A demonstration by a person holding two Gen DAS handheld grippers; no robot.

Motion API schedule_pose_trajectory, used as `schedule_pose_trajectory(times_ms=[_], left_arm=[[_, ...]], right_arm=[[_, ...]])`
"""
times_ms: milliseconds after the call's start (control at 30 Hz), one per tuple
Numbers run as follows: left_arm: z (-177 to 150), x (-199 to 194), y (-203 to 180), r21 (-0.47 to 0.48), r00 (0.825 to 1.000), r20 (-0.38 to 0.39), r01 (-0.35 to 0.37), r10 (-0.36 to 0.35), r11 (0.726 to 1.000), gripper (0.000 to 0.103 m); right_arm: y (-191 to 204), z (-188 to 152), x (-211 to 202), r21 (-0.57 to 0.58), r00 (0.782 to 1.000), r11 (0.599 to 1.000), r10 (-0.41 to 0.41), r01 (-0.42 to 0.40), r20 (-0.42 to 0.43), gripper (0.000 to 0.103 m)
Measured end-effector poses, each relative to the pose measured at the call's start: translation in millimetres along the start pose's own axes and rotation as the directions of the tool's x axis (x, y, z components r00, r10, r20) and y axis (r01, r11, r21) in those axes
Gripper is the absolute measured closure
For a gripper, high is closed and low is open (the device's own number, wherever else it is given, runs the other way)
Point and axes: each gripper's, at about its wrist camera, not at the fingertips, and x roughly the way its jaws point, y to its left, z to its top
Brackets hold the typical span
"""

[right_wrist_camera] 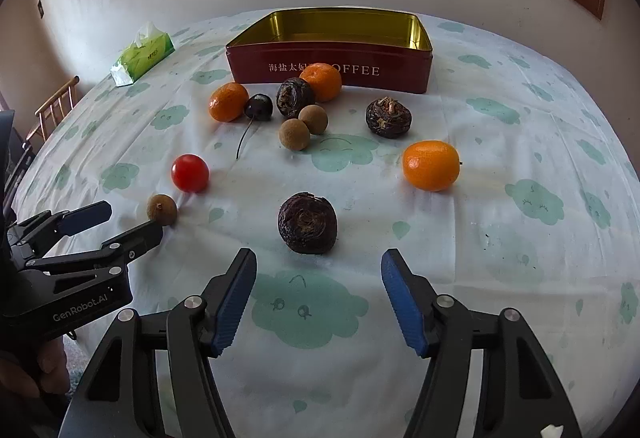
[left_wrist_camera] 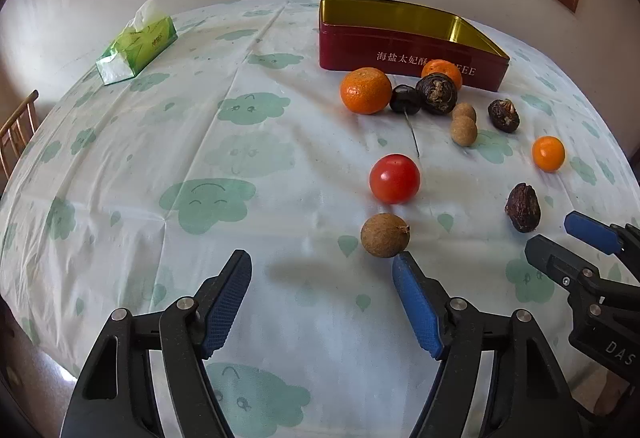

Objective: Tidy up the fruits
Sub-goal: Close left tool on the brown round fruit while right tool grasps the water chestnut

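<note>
With both the left gripper [left_wrist_camera: 322, 266] and right gripper [right_wrist_camera: 318, 266] standing released near the bench [left_wrist_camera: 280, 142] front edge, the small, light, round longan [left_wrist_camera: 385, 235] and the wrinkled dark fruit [right_wrist_camera: 307, 223] are likely sitting free to roll, calling for pads across their widest middle.

- The left gripper [left_wrist_camera: 322, 298] is black plastic, with two fingers [left_wrist_camera: 226, 304] built from angled struts with cut-out slots.
- Each finger carries a blue pad with a fine ribbed texture on its inner face.
- Round silver screws sit at the pivot joints of the struts.
- The right gripper [right_wrist_camera: 318, 298] has the same build: black struts, blue ribbed pads, silver screws.
- Seen from the right wrist view, the left gripper's black body bears white lettering "GenRobot.AI".
- The right gripper's body shows white letters "DAS", cut off at the frame edge.
</note>
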Motion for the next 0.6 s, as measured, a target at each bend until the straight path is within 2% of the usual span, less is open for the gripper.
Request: schedule_pose_trajectory(times_ms=[333, 600], left_arm=[[4, 4, -8, 0.031, 0.999, 0.005, 0.039, -0.039, 0.999, 0.035], [7, 9, -14, 0.052, 0.999, 0.010, 0.042, -0.042, 0.998, 0.047]], right_arm=[[2, 7, 17, -0.018, 0.999, 1.000, 0.021, -0.022, -0.025, 0.050], [3, 12, 23, -0.034, 1.000, 0.999, 0.017, -0.017, -0.013, 0.058]])
